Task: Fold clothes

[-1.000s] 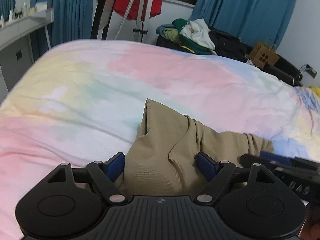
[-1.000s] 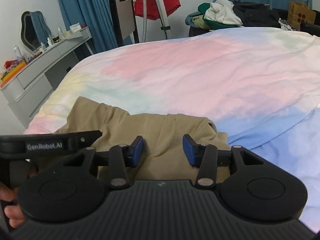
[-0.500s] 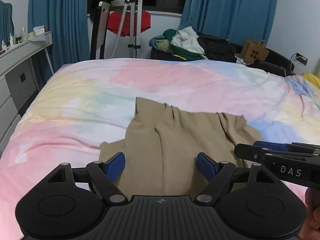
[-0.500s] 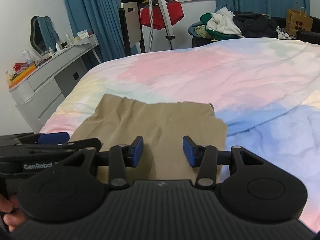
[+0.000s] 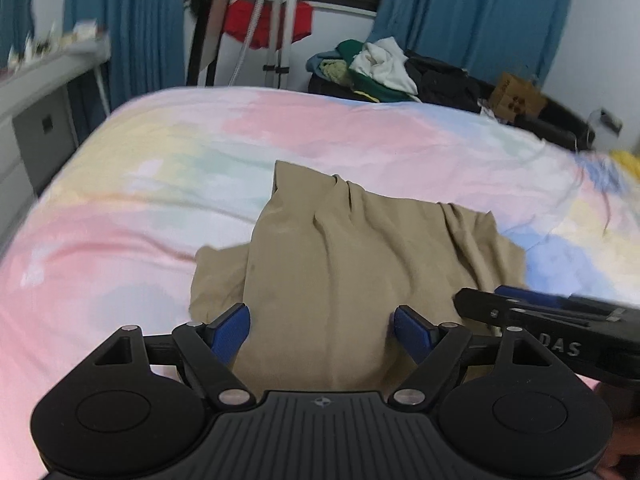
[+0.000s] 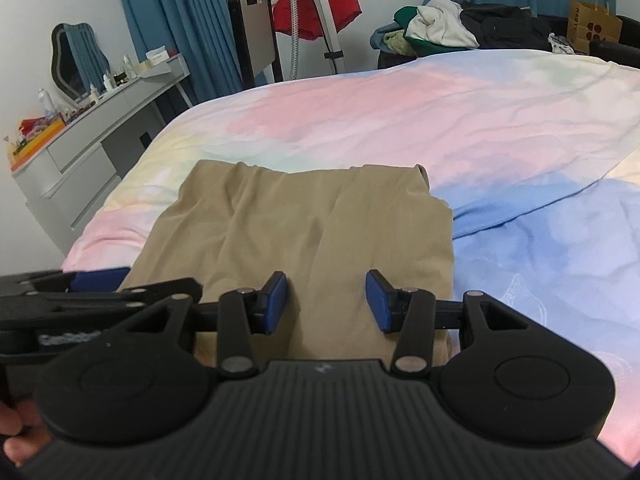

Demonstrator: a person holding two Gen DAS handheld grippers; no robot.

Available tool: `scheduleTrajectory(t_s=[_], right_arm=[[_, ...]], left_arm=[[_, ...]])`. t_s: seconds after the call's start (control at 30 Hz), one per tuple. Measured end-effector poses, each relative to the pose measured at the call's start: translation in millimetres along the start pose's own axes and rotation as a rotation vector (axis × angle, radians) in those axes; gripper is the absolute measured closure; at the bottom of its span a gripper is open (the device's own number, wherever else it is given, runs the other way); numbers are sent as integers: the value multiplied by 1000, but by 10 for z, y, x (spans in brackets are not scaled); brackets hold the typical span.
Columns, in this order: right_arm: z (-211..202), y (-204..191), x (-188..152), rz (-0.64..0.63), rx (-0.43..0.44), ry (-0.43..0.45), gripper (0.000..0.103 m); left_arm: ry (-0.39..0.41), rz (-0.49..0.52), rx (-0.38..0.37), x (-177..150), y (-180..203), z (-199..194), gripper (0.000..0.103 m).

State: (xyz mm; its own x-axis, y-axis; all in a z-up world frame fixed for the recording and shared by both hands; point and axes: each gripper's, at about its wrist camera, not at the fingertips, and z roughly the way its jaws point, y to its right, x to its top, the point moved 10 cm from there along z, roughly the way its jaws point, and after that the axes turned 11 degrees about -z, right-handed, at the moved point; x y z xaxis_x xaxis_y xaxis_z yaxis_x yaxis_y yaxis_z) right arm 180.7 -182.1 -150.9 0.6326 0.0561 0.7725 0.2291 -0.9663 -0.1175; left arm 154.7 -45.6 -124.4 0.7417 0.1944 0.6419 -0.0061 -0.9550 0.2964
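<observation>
Both views, near to far. The left gripper hovers with its blue pads spread wide, nothing pinched between them; tan cloth shows through the gap beneath. The right gripper stands about half open, its pads likewise clear of the fabric seen between them. In each wrist view the other gripper enters from the side: at 3 o'clock in the left view, at 9 o'clock in the right.

The tan garment lies on the bed, partly folded, with loose wrinkles and a flap sticking out toward 9 o'clock in the left view. In the right view its far edge runs nearly straight across. The bedcover is pastel pink, yellow and blue.

Beyond the bed, toward 12 o'clock, stand a tripod with a red cloth, a pile of clothes, and blue curtains. A grey desk with small items sits at 10 o'clock in the right view.
</observation>
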Motion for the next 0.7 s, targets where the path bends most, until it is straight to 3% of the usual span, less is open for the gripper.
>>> scheduleTrajectory(t_s=[0.1, 0.23, 0.37, 0.43, 0.53, 0.67, 0.7], right_arm=[[-88, 37, 21, 36, 5, 26, 55], [-232, 87, 28, 118, 24, 67, 55], [-385, 120, 20, 222, 68, 115, 55], [-453, 135, 22, 294, 115, 141, 55], [-493, 148, -16, 447, 232, 162, 55], [-332, 85, -151, 666, 407, 97, 50], [-283, 58, -183, 710, 440, 77, 44]], left_arm=[[-38, -153, -68, -65, -89, -174, 19], [-152, -420, -275, -298, -176, -248, 17], [-243, -651, -338, -436, -327, 40, 18], [-242, -769, -346, -436, -433, 198, 19], [-207, -913, -421, -359, -524, 304, 23], [-164, -975, -503, -212, -540, 319, 21], [-152, -971, -521, -172, -524, 309, 21]])
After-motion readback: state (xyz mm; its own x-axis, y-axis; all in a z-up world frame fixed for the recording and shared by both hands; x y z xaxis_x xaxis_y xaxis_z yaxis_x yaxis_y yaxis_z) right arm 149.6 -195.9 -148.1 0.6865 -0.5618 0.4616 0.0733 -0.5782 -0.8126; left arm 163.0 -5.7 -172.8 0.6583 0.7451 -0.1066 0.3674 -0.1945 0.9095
